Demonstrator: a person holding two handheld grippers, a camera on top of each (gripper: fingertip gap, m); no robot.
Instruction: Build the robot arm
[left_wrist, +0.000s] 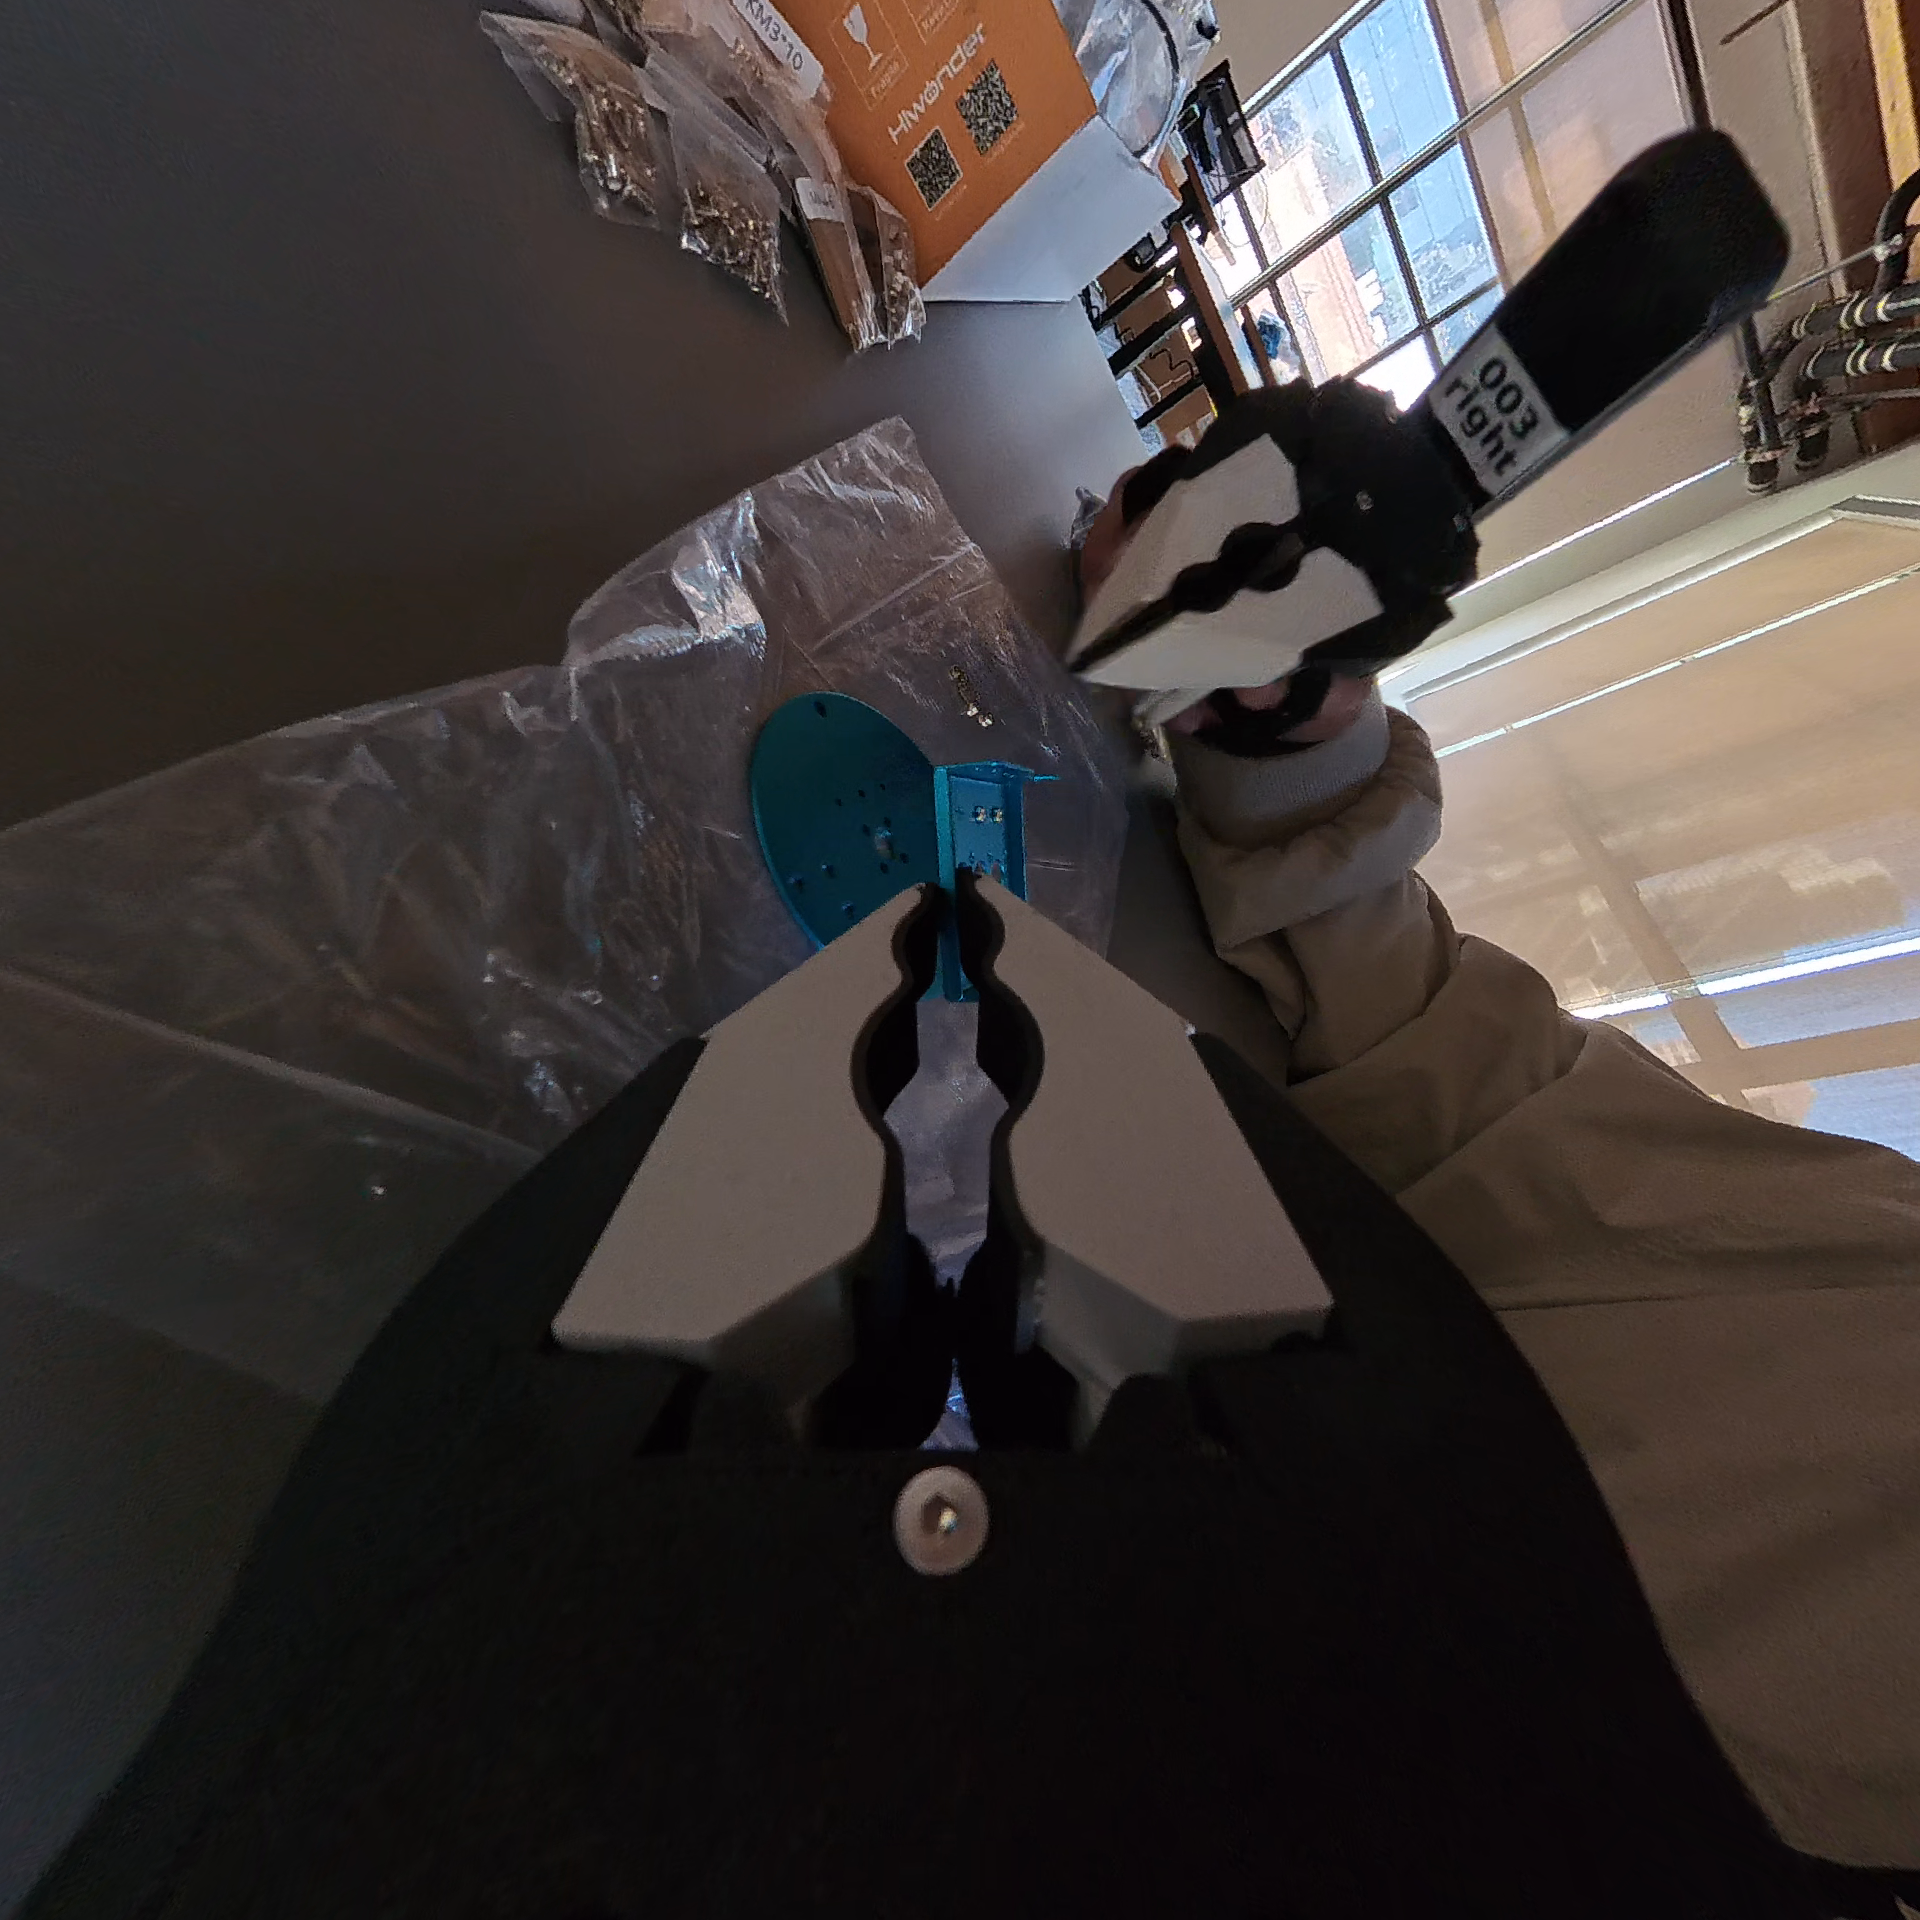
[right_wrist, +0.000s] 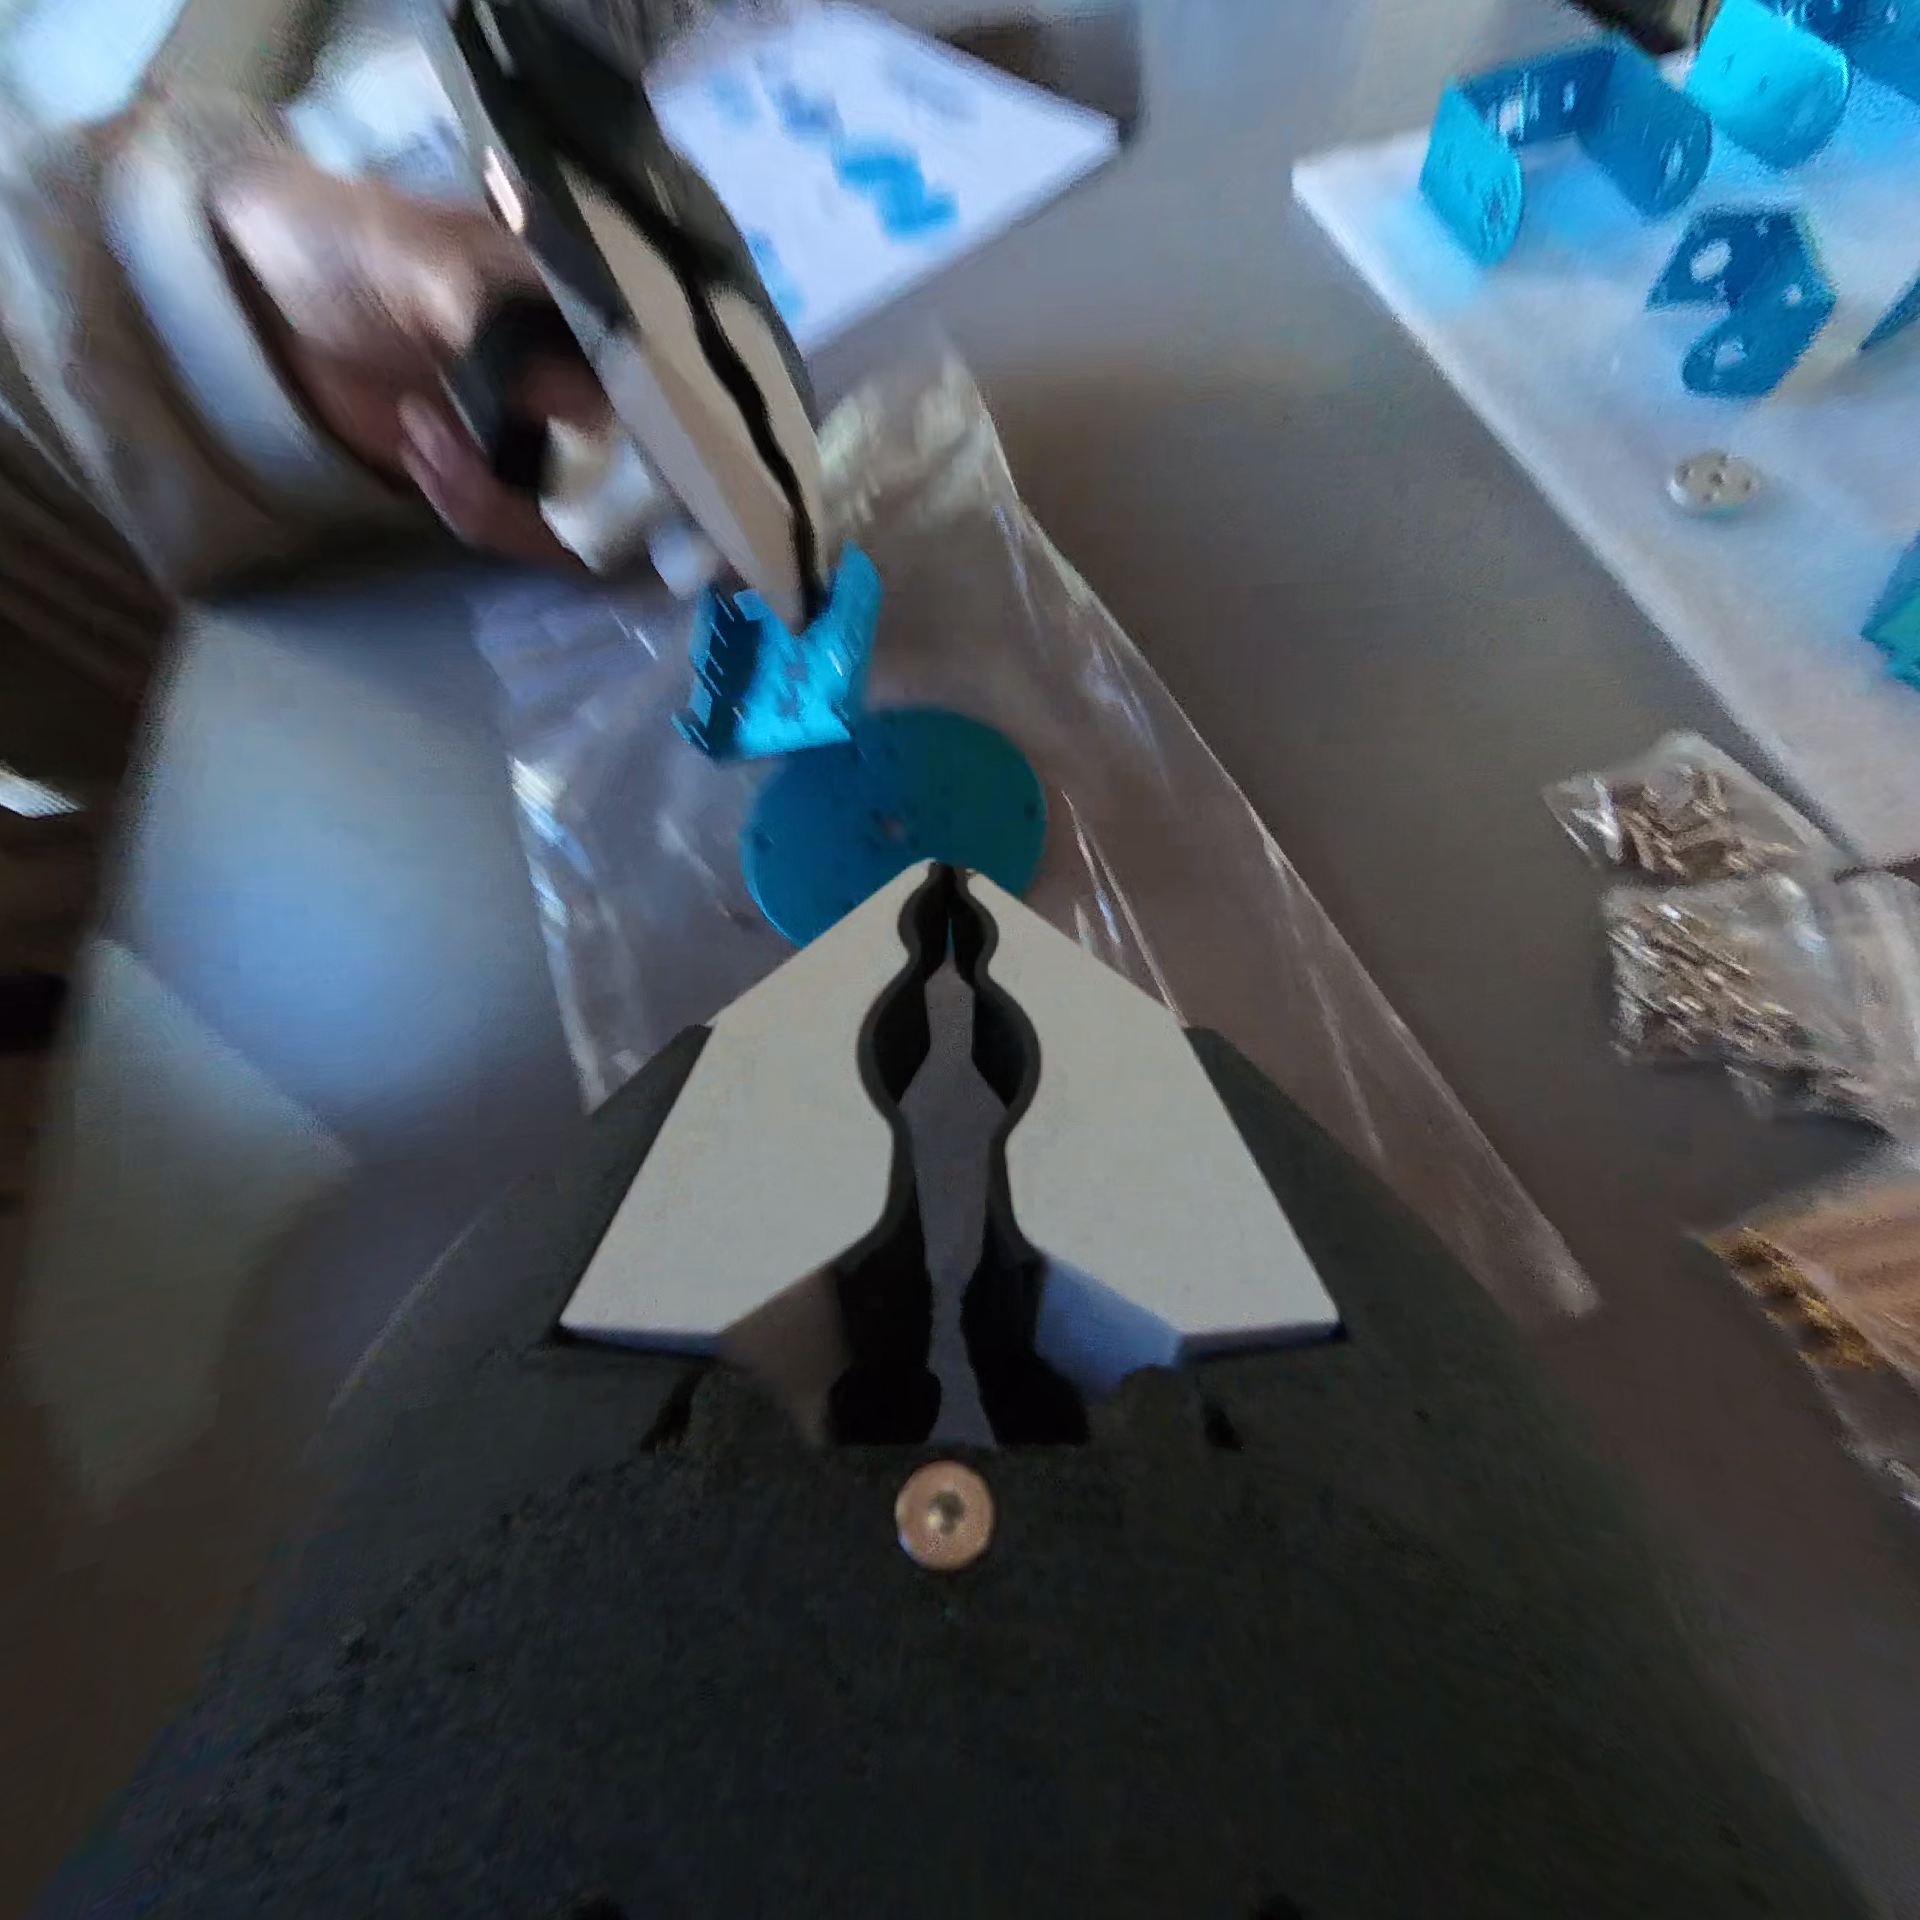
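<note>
My left gripper (left_wrist: 943, 888) is shut on one thin wall of a blue metal bracket (left_wrist: 985, 831). The right wrist view shows the same gripper (right_wrist: 802, 608) holding the bracket (right_wrist: 774, 681) tilted, just above and beside a blue round disc (right_wrist: 894, 821). The disc (left_wrist: 831, 821) lies on a clear plastic bag (left_wrist: 520, 883) on the grey table. My right gripper (right_wrist: 945, 878) is shut, its tips over the near edge of the disc, and I see nothing between the pads. In the left wrist view it (left_wrist: 1081, 657) hovers to the right of the bracket, apart from it.
A few loose screws (left_wrist: 966, 691) lie on the bag. Bags of screws (left_wrist: 727, 208) and an orange and white box (left_wrist: 966, 135) stand farther off. A white tray (right_wrist: 1558, 343) carries more blue brackets (right_wrist: 1558, 156) and a silver flange (right_wrist: 1714, 483). More screw bags (right_wrist: 1745, 935) lie on the right. My hands' fingertips stand some 9 cm from each other.
</note>
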